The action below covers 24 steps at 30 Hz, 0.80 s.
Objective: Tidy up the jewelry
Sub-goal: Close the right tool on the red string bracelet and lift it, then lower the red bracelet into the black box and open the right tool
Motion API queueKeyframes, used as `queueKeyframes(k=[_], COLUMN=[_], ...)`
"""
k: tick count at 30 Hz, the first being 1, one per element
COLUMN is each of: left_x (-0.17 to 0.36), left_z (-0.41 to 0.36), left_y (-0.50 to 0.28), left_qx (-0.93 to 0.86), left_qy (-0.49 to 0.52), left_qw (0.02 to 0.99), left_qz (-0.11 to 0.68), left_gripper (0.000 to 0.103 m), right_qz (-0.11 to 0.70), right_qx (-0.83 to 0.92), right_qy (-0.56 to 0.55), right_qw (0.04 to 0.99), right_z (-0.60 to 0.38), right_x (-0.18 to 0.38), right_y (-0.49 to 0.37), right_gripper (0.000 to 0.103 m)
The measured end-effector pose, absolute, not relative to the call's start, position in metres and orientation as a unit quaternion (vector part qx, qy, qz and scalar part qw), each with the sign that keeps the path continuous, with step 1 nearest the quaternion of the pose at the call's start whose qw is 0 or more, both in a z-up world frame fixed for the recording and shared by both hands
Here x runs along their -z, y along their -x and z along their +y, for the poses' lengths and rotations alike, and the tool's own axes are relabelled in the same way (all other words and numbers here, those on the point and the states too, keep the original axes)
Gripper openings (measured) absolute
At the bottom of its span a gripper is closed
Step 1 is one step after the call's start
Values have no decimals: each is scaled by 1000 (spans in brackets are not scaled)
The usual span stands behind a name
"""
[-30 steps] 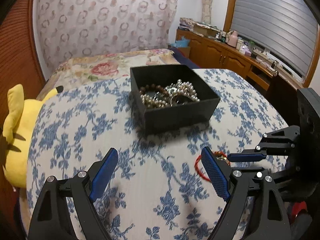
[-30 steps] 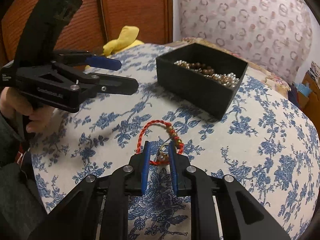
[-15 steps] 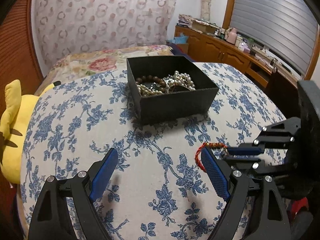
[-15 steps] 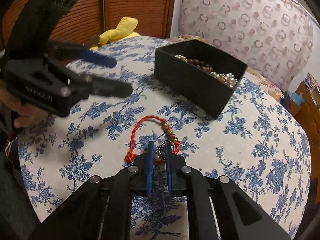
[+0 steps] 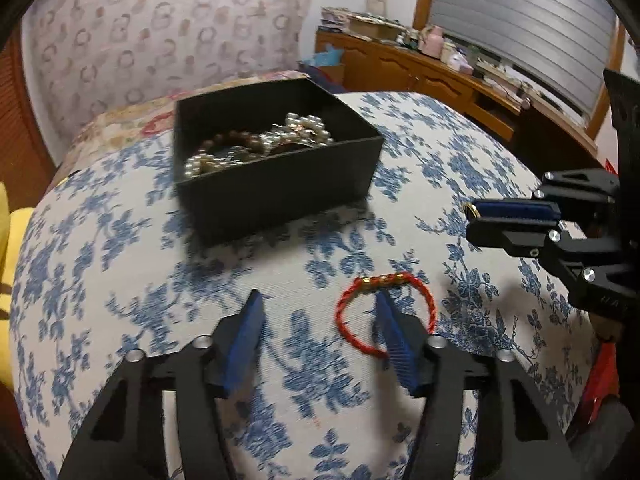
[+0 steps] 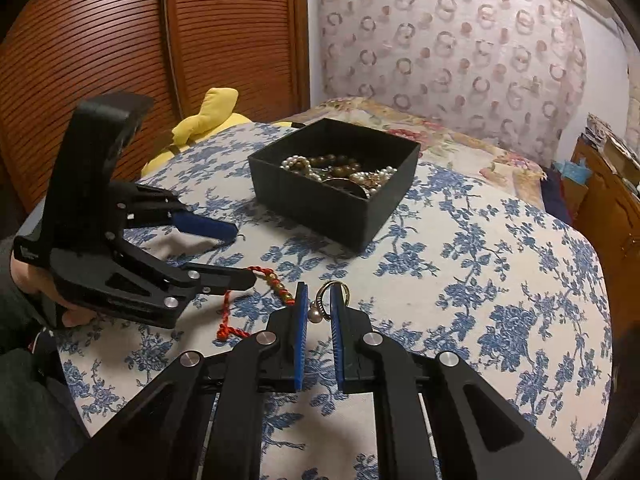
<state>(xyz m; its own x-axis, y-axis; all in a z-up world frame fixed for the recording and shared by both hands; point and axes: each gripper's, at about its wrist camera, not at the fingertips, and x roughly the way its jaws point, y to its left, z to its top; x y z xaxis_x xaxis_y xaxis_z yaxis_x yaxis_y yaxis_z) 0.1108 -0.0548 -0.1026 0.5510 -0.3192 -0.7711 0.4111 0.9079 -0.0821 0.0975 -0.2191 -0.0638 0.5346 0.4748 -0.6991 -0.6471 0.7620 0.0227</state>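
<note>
A red cord bracelet with gold beads lies on the blue-flowered table; it also shows in the right wrist view. My left gripper is open, low over the table, its right finger inside the bracelet's loop; it also shows in the right wrist view. My right gripper is shut on a gold ring with a pearl and holds it above the table; it also shows in the left wrist view. The black jewelry box holds pearl and wooden bead strands; it also shows in the right wrist view.
A yellow plush toy sits at the table's left edge. A flowered bed lies behind the table. A wooden cabinet with clutter stands at the back right. A wooden slatted door is on the left.
My right gripper closed on the pearl ring and lifted it off the table, away from the bracelet. My left gripper narrowed and moved right and down onto the bracelet.
</note>
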Motion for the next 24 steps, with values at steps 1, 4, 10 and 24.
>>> queueKeyframes(k=[1, 4, 10, 24], left_x=[104, 104, 101, 35], left_z=[-57, -64, -65, -46], left_y=[-111, -110, -108, -130], left_qx=[210, 212, 229, 212], left_qy=[-57, -72, -64, -8], left_qw=[878, 879, 878, 915], left_qz=[426, 420, 415, 344], left_gripper=[42, 25, 2, 2], right_qz=[358, 358, 357, 322], right_qx=[-323, -323, -323, -336], right_qy=[119, 117, 112, 85], right_qw=[868, 868, 869, 881], right_z=[-220, -223, -224, -221], right_x=[64, 64, 64, 31], right_y=[-97, -100, -106, -149], right_gripper=[13, 13, 13, 13])
